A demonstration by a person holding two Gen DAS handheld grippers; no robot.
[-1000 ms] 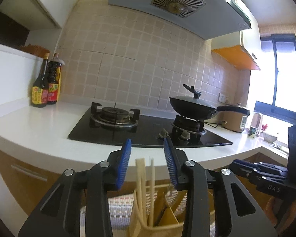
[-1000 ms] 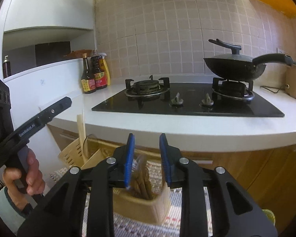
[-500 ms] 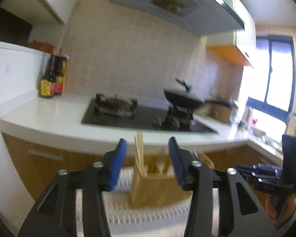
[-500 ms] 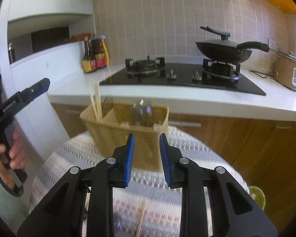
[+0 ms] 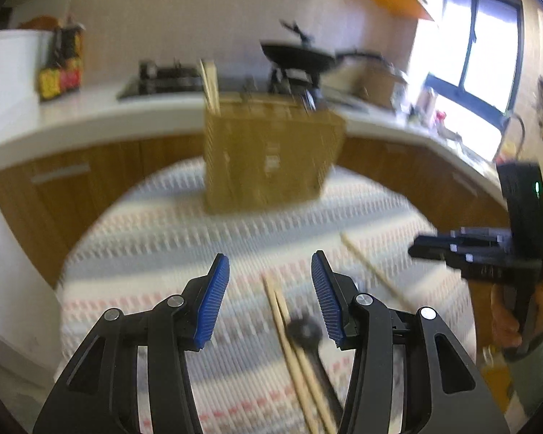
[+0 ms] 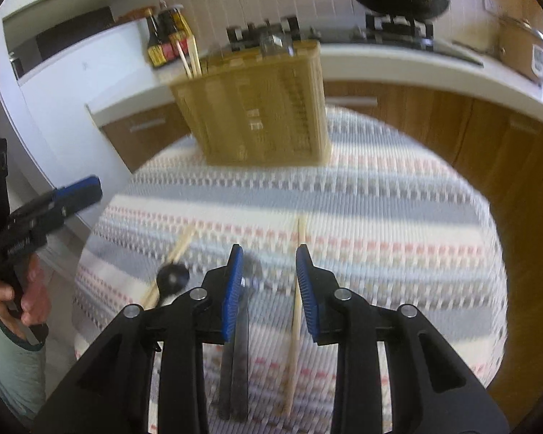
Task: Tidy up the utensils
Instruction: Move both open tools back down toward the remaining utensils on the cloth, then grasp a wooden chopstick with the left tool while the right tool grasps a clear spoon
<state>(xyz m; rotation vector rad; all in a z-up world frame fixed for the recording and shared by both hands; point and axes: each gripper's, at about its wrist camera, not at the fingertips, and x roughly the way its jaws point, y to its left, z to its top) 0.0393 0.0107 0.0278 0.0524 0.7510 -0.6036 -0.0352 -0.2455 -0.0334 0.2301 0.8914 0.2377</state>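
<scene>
Left wrist view: the left tongs [image 5: 269,296] hang spread and empty over the round counter [image 5: 155,238] with its striped woven cloth. Directly under them lies a pair of wooden chopsticks [image 5: 289,340], side by side, with a black ladle [image 5: 304,329] just beside them, its bowl touching or nearly touching the sticks; blur hides which. A single chopstick [image 5: 371,269] lies a little farther off to the right, apart from the pair. The right tongs [image 6: 269,284] are also spread with nothing between them, low over that single chopstick, which runs along the inside of the right pad, and over a dark flat utensil [image 6: 237,358], perhaps a knife, below the left pad. Farther back on the cloth stands the bamboo utensil holder [image 6: 257,112], upright, already holding a few chopsticks [image 6: 190,56] at its left end and what seem to be metal utensil heads [image 6: 275,41] in the middle. Judged from this, the sorting is partly done: three chopsticks, the ladle and the dark utensil are left to go into the holder.
</scene>
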